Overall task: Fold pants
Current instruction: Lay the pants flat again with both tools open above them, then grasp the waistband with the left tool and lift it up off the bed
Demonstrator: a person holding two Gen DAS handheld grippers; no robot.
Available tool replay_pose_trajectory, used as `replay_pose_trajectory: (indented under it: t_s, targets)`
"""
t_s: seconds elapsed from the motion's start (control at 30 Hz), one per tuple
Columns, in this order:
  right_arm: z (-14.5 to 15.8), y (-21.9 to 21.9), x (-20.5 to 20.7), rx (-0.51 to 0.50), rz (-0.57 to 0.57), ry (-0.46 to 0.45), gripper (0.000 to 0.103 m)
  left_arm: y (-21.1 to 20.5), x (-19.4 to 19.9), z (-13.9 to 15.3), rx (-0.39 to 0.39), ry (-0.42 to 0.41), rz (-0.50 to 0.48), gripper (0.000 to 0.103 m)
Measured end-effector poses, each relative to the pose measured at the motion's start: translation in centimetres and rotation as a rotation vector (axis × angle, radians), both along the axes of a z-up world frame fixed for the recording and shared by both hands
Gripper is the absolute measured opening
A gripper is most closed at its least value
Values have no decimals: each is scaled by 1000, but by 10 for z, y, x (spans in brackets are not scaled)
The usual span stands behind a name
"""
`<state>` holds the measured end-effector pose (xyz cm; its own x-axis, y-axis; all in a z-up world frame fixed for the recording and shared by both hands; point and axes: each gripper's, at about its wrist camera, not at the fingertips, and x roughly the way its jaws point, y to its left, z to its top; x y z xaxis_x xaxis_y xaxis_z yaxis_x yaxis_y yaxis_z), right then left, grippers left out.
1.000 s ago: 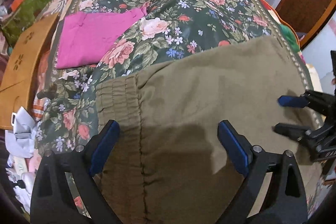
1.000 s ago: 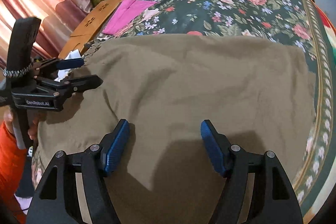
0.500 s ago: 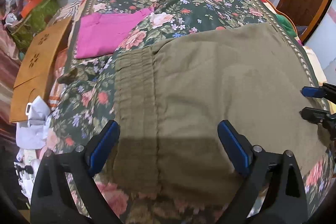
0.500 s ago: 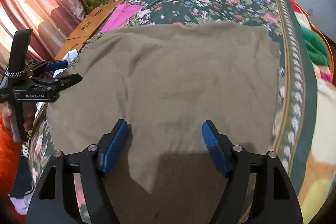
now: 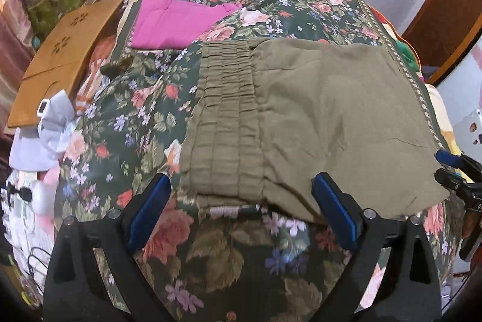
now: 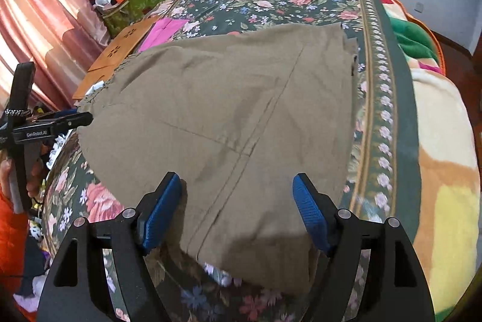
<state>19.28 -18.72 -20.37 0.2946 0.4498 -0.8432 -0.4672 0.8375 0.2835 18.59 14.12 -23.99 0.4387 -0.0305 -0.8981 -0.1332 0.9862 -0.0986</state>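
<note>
The left gripper (image 5: 241,207) hangs with its jaws spread wide and nothing between them, the 2 blue pads (image 5: 149,210) just clear of the near edge of the olive pants (image 5: 316,117). Well beyond its left jaw lie a wooden board (image 5: 63,59) and, a little further right, a folded magenta cloth (image 5: 177,22) on the floral bedspread (image 5: 126,117). The gathered elastic waistband (image 5: 226,123) sits straight ahead between the jaws, running away from them, and the rest of the garment spreads flat out past the right jaw. Further right again, at the edge of that view, the tips of the right gripper (image 5: 452,168) poke in beside the garment's corner.

From the right wrist, the left gripper (image 6: 81,118) shows far off the left jaw, level with the pants' (image 6: 241,111) waistband edge. The right gripper (image 6: 238,210) is likewise wide open and empty (both blue pads (image 6: 310,216) bare), standing over the near hem, with a seam running from between the jaws away across the cloth. Beyond the right jaw the bedspread's (image 6: 388,99) patterned border runs alongside a yellow and orange blanket (image 6: 446,171).
</note>
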Motion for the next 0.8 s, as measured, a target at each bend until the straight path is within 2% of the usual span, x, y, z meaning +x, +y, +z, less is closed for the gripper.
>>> replay_pose_trajectory:
  t_s: [0.17,0.27,0.4,0.53,0.67,0.8]
  targets:
    - [5,2,1,-22,3,-8,74,-1,-9,9,24,-1,12,96]
    - [14,8,-1,-41,27,-48,74,3,-14,21,0,-2,44,96]
    - [36,22,2,13,50,-114,74,13,-20,36,-99,-42,121,98]
    - [48,44,5,35,79,-187,74,21,-21,33,-212,-35,162,98]
    - [38,69,7,5,129,-215,74,22,-19,13,-296,25,176,98]
    - [11,84,7,-54,171,-176,74,18,-19,-5,-374,73,176,98]
